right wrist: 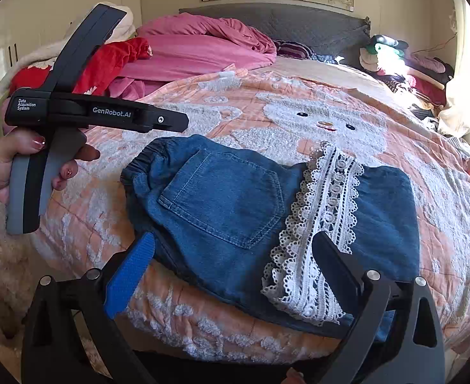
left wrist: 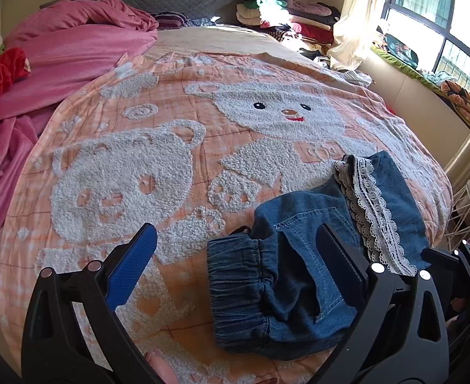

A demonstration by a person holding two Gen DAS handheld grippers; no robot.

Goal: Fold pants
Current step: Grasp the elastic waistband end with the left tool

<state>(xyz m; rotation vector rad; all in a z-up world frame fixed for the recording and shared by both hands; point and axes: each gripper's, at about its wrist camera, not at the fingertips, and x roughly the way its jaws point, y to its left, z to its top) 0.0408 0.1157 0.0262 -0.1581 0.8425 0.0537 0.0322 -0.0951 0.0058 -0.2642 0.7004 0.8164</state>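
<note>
The pants (right wrist: 235,211) lie folded into a compact bundle on the blanket (right wrist: 299,102) near the bed's front edge, back pocket (right wrist: 225,198) up and a white lace trim (right wrist: 324,211) running across the denim. The right gripper (right wrist: 235,265) hangs over them, jaws wide apart, gripping nothing. The left gripper (left wrist: 238,249) sits just beside the waistband (left wrist: 235,281), jaws likewise spread and empty, while pink bedding (left wrist: 75,44) is heaped by the headboard (right wrist: 299,25).
</note>
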